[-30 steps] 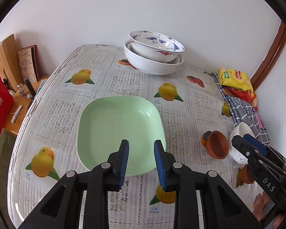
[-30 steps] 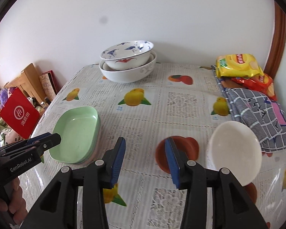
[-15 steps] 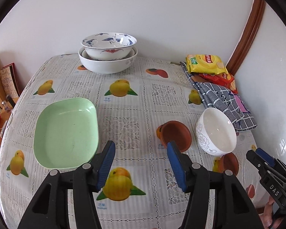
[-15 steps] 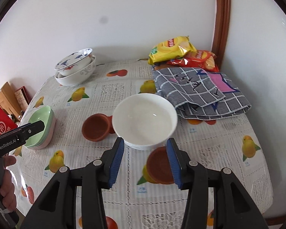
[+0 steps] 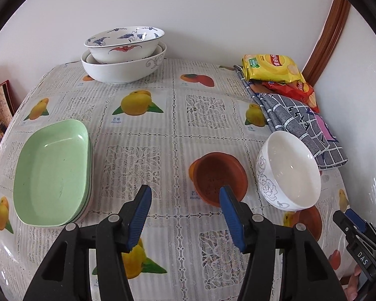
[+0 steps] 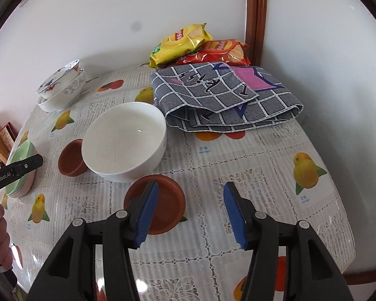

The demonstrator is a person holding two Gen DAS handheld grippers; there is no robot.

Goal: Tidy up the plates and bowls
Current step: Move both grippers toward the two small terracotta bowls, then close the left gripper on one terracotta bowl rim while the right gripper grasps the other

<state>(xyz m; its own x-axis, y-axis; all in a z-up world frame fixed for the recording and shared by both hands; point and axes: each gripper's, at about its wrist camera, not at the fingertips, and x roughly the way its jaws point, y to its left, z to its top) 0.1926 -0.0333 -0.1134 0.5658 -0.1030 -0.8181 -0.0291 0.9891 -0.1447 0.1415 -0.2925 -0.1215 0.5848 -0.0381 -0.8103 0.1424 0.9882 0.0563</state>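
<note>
While both empty grippers hover, three white bowls (image 5: 289,170) and two brown saucers (image 6: 155,204) sit.

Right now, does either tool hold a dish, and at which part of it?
Nothing is held. The left tool is open over the tablecloth. The right tool is opening, nothing between its jaws; the brown saucer lies behind.

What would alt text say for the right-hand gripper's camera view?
An empty right gripper, jaws opening, hovers over a fruit-print table near a white bowl and two brown saucers. Folded cloth lies behind.
</note>
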